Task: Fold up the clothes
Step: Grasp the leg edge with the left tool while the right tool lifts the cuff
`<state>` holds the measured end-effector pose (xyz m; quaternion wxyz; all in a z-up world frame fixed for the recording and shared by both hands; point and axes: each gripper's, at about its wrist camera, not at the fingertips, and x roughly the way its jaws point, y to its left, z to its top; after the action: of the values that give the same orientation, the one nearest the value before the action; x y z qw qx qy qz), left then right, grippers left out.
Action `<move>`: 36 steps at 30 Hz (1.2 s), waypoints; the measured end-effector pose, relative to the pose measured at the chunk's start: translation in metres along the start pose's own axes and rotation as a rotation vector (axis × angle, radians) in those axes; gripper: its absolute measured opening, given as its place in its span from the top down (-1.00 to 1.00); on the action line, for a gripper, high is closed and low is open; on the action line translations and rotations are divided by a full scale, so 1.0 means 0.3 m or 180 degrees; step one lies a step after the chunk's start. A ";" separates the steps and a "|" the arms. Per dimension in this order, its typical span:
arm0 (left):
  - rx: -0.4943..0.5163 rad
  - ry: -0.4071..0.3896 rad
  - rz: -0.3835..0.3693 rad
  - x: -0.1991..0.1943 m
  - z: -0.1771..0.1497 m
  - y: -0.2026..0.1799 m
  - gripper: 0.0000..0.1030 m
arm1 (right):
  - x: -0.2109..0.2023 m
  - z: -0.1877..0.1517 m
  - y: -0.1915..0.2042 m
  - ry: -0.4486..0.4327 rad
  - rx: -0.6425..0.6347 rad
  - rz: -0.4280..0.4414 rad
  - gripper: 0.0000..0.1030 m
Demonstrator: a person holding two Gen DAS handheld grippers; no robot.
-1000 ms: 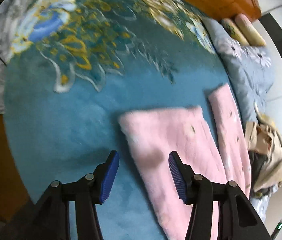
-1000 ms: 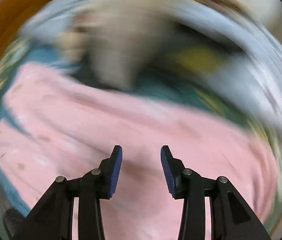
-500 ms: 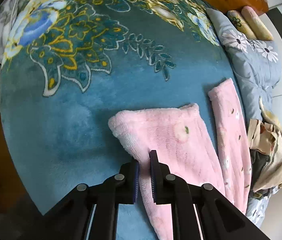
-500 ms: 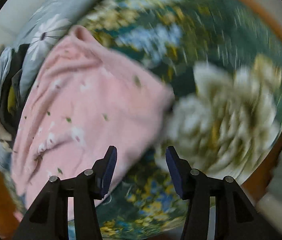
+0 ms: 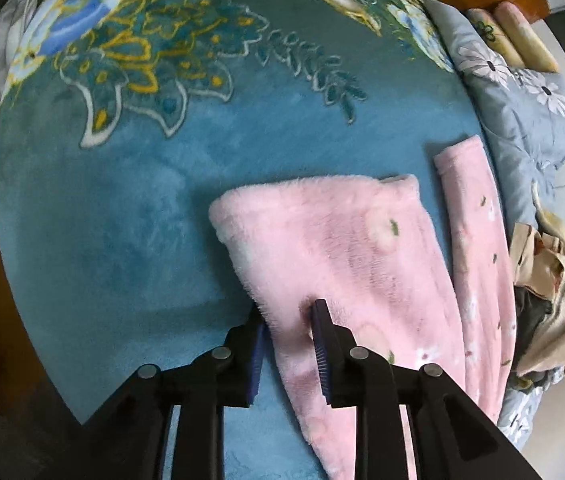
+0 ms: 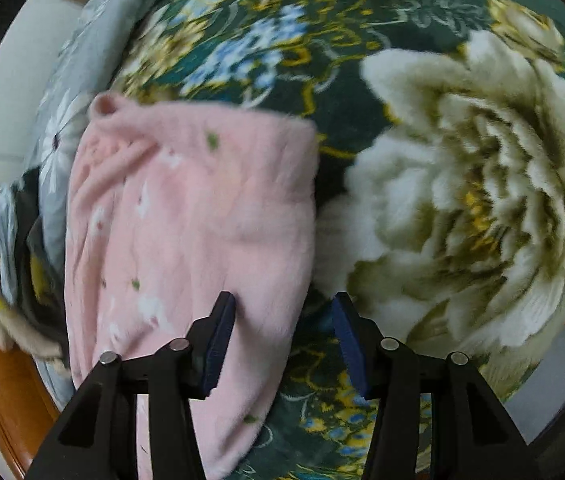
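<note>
In my left view, my left gripper (image 5: 288, 326) sits at 6 o'clock. Its jaws are opening, with the edge of the fluffy pink pants (image 5: 346, 248) between them. The pants lie on the blue flower blanket (image 5: 102, 208).

In my right view, my right gripper (image 6: 282, 312) is closing around the pants' (image 6: 186, 208) right edge, pads not yet pressing. A big white flower (image 6: 474, 184) shows at 3 o'clock.

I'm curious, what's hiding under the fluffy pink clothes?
Under the pink fleece garment lies the blue floral blanket, showing all around it. Whatever sits directly beneath is covered.
</note>
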<state>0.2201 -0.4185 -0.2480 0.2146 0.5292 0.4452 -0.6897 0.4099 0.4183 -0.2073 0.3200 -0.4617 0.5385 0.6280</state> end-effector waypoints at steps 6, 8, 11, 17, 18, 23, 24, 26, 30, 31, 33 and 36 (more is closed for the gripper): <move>-0.0077 -0.0049 -0.0064 0.009 -0.001 0.011 0.51 | -0.049 0.019 0.063 -0.0047 -0.0428 -0.0169 0.93; -0.0098 -0.0066 -0.0088 0.009 0.000 0.015 0.51 | -0.070 0.036 0.043 -0.0078 -0.0511 -0.0354 0.94; -0.0121 -0.0100 -0.0096 0.009 -0.002 0.015 0.53 | -0.072 0.071 -0.033 -0.0080 -0.0303 -0.0630 0.94; -0.0165 -0.0215 -0.0255 -0.030 -0.015 0.011 0.88 | -0.055 0.035 0.020 -0.0029 -0.0365 -0.0289 0.94; -0.0190 -0.0275 -0.0296 -0.045 -0.017 0.011 0.89 | -0.062 0.038 0.042 -0.0037 -0.0372 -0.0190 0.94; -0.0236 -0.0485 -0.0487 -0.164 -0.004 -0.017 0.91 | -0.159 0.060 0.156 -0.0111 -0.0395 0.0466 0.94; -0.0273 -0.0501 -0.0538 -0.197 0.004 -0.033 0.91 | -0.190 0.071 0.191 -0.0163 -0.0424 0.0632 0.94; -0.0374 -0.0516 -0.0628 -0.251 0.012 -0.070 0.91 | -0.253 0.097 0.267 -0.0288 -0.0519 0.0929 0.94; -0.0536 -0.0531 -0.0649 -0.332 0.034 -0.147 0.91 | -0.336 0.153 0.372 -0.0506 -0.0547 0.1322 0.94; -0.0529 -0.0544 -0.0636 -0.350 0.036 -0.160 0.91 | -0.342 0.167 0.382 -0.0532 -0.0492 0.1373 0.94; -0.0466 -0.0573 -0.0623 -0.368 0.045 -0.205 0.91 | -0.345 0.195 0.396 -0.0564 -0.0330 0.1496 0.94; -0.0312 -0.0574 -0.0517 -0.357 0.078 -0.306 0.91 | -0.291 0.254 0.476 -0.0568 -0.0300 0.1533 0.94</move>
<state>0.1743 -0.4099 -0.1128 0.2228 0.4162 0.4987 -0.7269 0.2959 0.4699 -0.0726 0.1855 -0.2774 0.5727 0.7488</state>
